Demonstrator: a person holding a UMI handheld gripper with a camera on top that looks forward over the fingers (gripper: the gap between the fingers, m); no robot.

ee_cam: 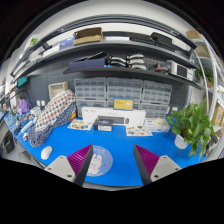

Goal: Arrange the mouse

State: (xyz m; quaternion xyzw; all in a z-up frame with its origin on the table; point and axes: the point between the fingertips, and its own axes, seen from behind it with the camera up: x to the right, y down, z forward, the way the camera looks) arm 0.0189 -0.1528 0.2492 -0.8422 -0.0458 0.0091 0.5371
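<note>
My only view: wide-angle camera riding on claw [112, 160], looking forward along its two fingers, purple pads [76, 159] at 6 o'clock. Camera sits above blue worktop [120, 142], tilted slightly down, facing shelving [110, 60] at 12 o'clock. Worktop near; shelving well beyond. Plant [190, 125] at 3 o'clock, patterned cloth [50, 115] at 9 o'clock. No second view to share scene.

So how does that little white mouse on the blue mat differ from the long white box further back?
The small white oval mouse is rounded and low; the long white rectangular box is flat-sided and much wider. The mouse lies near the claw's left finger, beside the patterned cloth; the box sits well beyond the open fingers, against the drawer cabinet. Both are white and rest on the blue mat.
</note>
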